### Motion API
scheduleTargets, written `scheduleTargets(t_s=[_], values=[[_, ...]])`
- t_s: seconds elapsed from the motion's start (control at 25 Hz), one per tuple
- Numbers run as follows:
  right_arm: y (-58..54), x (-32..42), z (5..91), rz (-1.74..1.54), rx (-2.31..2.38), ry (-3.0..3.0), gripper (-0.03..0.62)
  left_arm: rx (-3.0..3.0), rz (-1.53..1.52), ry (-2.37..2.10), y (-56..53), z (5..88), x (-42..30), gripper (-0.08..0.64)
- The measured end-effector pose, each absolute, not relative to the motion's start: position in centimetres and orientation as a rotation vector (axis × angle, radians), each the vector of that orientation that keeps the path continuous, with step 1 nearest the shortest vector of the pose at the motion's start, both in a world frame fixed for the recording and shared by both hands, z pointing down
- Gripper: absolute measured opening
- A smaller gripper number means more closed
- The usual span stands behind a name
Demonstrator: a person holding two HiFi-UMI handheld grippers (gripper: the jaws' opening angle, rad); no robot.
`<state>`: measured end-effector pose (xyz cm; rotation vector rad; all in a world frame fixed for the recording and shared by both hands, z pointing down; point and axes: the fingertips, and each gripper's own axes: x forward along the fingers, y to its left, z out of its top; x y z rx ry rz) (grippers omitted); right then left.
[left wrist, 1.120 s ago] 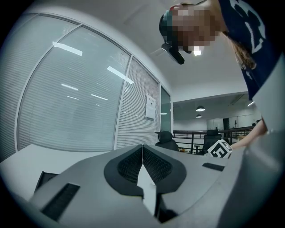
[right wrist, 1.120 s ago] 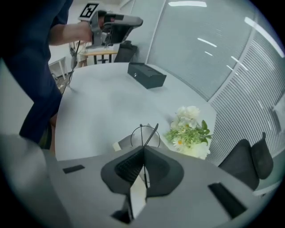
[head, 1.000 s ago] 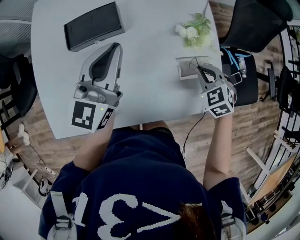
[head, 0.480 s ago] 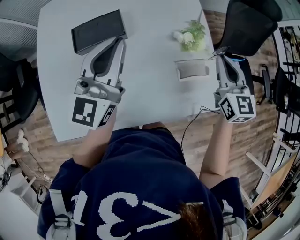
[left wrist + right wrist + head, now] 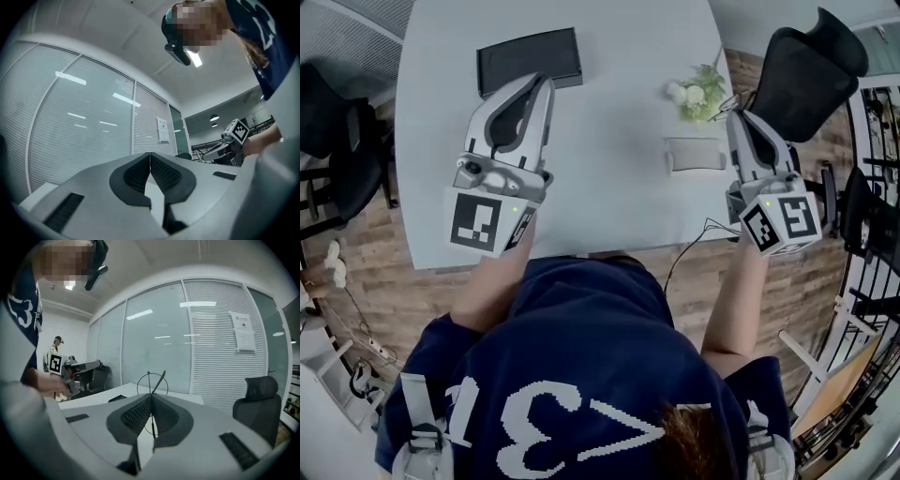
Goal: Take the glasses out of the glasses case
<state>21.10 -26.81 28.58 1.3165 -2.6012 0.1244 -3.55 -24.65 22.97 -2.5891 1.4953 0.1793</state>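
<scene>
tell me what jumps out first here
The right hand-held gripper pinches wire-rimmed glasses in its shut jaws, up by the right edge of the white table. The grey glasses case lies on the table left of it; the left hand-held gripper is shut on nothing.

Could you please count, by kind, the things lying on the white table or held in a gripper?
glasses case: 1
glasses, held in the right gripper: 1
black box: 1
flower bunch: 1
Total: 4
</scene>
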Motion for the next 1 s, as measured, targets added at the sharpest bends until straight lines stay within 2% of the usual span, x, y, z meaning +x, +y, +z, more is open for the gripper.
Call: scheduleTargets(t_s=[0.48,0.72,1.0], values=[[-28.0,6.1,29.7,0.087,0.823,-2.717,0.028,-2.356,0.131,1.819,-20.8,22.5,-13.8,0.017],[-25.4,0.6,41.4,0.299,0.552,-2.495,0.028,-2.338,0.114,1.935,-18.9,25.5,-17.1,0.017],[-21.5,0.1,54.1,0.399,0.402,-2.170,0.028,-2.363,0.072,2.008,-17.4,28.6,-17.9,0.017]])
